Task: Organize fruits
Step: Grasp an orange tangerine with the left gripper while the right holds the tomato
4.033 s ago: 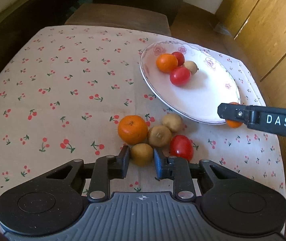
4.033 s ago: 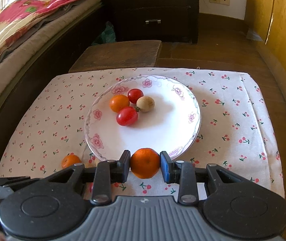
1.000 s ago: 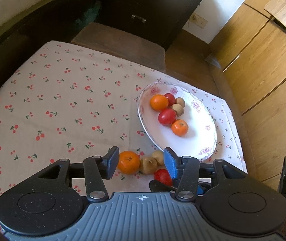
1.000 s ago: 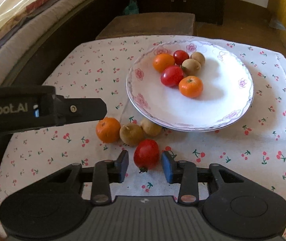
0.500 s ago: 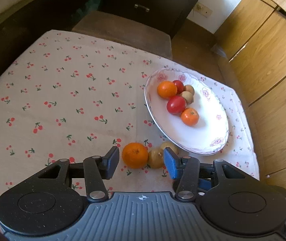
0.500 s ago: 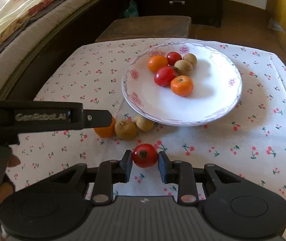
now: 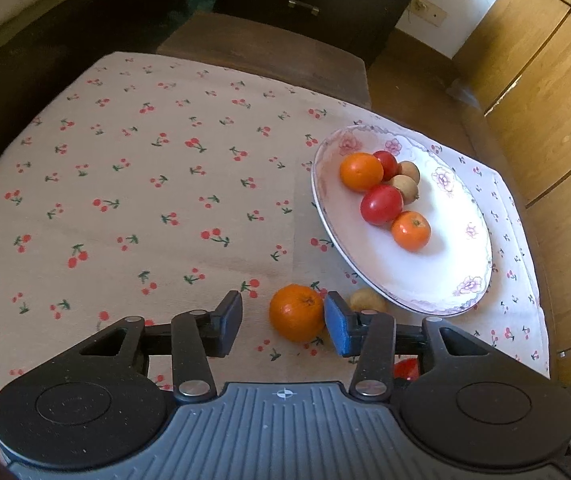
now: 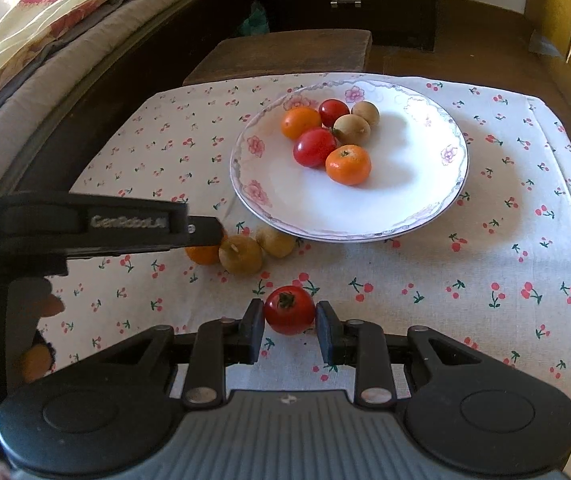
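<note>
The white round plate with pink flowers (image 8: 451, 184) holds six fruits: two oranges, two red tomatoes, two brown ones. The right gripper (image 8: 290, 326) pinches one small red tomato (image 8: 289, 309). The left gripper (image 7: 283, 322) is spread around one round orange (image 7: 296, 312) on the cherry cloth (image 7: 125, 200), beside two brown fruits.

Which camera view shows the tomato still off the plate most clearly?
The right wrist view: the tomato sits whole between the right hand-held gripper pads. The left wrist view shows only a red sliver behind the left hand-held gripper.
</note>
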`<state>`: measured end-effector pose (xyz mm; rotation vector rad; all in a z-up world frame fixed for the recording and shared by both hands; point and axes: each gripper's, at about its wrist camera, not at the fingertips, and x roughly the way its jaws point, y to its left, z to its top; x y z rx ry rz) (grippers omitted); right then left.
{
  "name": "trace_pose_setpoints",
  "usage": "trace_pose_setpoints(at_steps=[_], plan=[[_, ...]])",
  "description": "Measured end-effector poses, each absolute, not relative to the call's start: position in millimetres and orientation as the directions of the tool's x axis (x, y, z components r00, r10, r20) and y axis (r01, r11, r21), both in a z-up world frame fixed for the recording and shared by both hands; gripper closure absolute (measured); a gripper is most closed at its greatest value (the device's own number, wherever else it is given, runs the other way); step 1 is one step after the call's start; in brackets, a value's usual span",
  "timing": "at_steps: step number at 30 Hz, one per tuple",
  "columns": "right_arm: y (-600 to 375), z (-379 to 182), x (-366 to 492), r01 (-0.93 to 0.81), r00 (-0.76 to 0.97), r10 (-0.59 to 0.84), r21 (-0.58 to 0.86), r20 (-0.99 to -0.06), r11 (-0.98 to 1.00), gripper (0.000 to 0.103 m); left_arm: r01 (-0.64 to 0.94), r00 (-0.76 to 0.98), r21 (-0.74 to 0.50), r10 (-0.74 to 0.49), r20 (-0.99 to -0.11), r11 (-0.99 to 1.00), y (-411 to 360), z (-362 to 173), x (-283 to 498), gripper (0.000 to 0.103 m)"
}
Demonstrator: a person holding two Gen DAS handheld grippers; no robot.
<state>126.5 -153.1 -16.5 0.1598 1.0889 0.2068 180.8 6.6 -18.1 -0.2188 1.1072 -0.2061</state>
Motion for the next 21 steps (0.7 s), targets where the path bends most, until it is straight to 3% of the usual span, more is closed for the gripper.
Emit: trace_pose_setpoints(at_steps=[5,12,21], plan=[[-153.6,-16.7,127.1,-0.086,0.449,0.245,0.231,-0.859,0.969,0.073,0.062,0.414,-0.272,-0.273,-0.868,0.960,-0.9,-24.5,183.6,0.050],[-157.8,-14.5,126.3,-0.079,0.458,0.241,0.230,-0.856,0.970,0.073,0.057,0.434,-0.249,-0.249,-0.866,0.967,-2.2,-24.2,182.7,0.062],[-158.3,-14.8,126.2,-0.080,0.457,0.232,0.220,-0.858,0.972,0.073,0.086,0.426,-0.243,-0.256,-0.868,0.966,2.3,-19.9,171.5,0.062]])
